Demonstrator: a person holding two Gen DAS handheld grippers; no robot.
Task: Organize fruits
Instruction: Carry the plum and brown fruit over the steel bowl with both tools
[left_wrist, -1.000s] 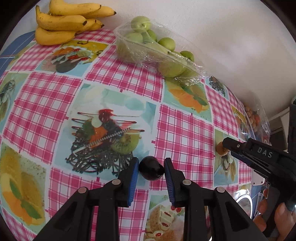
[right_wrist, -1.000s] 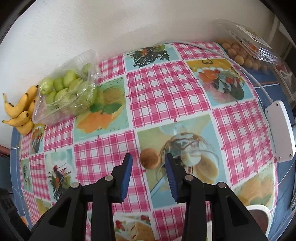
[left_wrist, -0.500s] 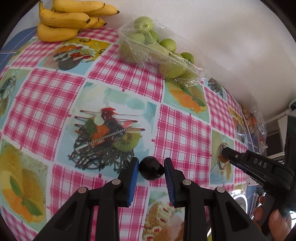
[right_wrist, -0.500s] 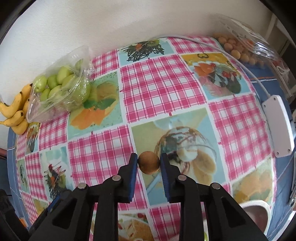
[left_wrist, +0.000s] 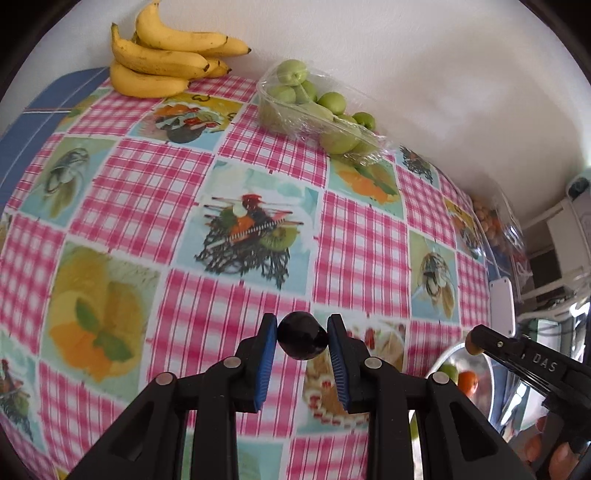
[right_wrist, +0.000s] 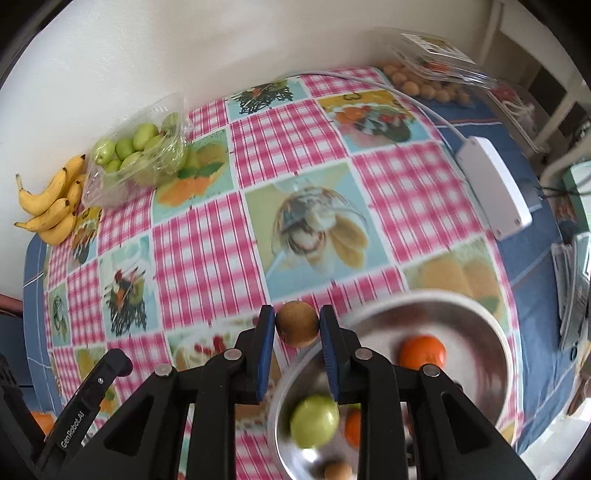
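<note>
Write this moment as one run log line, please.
left gripper: shut on dark fruit | right gripper: shut on brown fruit | metal bowl: below right gripper

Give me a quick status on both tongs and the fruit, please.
Left tongs shut on dark plum. Right tongs shut on brown fruit, above rim of metal bowl. Nothing in the way.

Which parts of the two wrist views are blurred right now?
Left wrist: near tablecloth streaked, dark fruit in the left gripper sharp. Right wrist: metal bowl and its green fruit smeared, brown fruit sharp.
</note>
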